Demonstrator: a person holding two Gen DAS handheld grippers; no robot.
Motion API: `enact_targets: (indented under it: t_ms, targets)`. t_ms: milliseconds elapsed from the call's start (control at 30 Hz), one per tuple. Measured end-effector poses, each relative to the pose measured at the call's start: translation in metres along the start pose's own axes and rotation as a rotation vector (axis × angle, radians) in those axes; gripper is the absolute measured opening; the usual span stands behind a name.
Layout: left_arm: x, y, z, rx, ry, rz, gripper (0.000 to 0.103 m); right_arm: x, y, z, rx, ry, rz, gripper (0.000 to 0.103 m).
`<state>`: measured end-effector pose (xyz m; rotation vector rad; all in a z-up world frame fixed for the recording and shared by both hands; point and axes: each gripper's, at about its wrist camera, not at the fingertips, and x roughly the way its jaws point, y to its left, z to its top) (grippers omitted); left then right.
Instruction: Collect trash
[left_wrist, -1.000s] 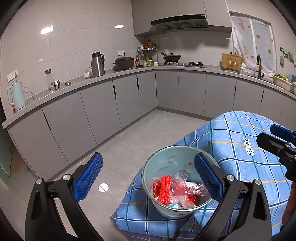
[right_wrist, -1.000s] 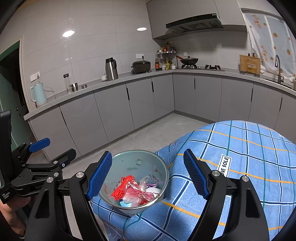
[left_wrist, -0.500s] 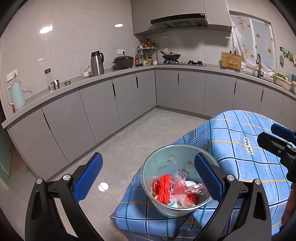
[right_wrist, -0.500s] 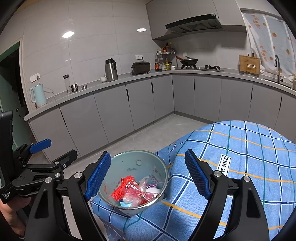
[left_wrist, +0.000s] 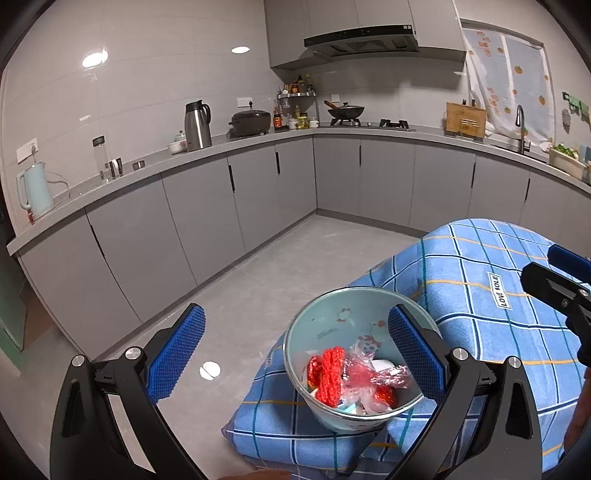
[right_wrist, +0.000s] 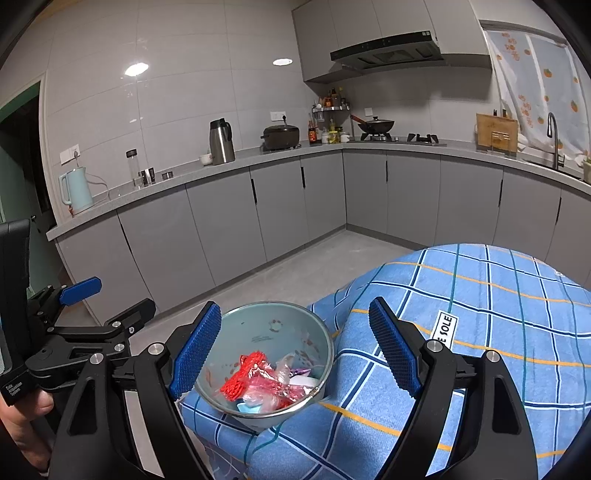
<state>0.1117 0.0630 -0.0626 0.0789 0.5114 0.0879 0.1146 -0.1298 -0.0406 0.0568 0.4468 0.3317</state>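
both grippers, left gripper (left_wrist: 295, 347) and right gripper (right_wrist: 295, 347), wide open, empty; bowl (left_wrist: 332, 317) at cloth (left_wrist: 461, 295) corner edge.

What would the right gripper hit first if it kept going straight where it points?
Most likely the bowl of trash on the blue cloth. The open right gripper straddles its right rim, so a finger may catch the rim first; depth is unclear.

My right gripper's (right_wrist: 295, 347) near finger (right_wrist: 194, 356) hides part of the bowl's (right_wrist: 266, 325) rim, the wrappers (right_wrist: 266, 384) bury whatever lies beneath them, and the tablecloth (right_wrist: 498, 332) runs off the right edge.
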Motion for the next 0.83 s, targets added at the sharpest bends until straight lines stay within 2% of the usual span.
enact_targets:
  t_ms: [133,367,833]
  targets:
    - [0.0013,-0.0008,0.0000,0.005,0.003,0.025,0.098,-0.0009,0.0003,-0.0001,-0.001,-0.001,0.000,0.082]
    - [0.0019,-0.0023,-0.0010,0.014,0.003,0.023,0.098,-0.0008,0.0004,0.0000,0.000,0.000,-0.001,0.082]
    - [0.0001,-0.0023,0.0008,0.008,0.006,-0.028,0.098,-0.0060,-0.0039,0.0005,0.010,-0.009,-0.008,0.082]
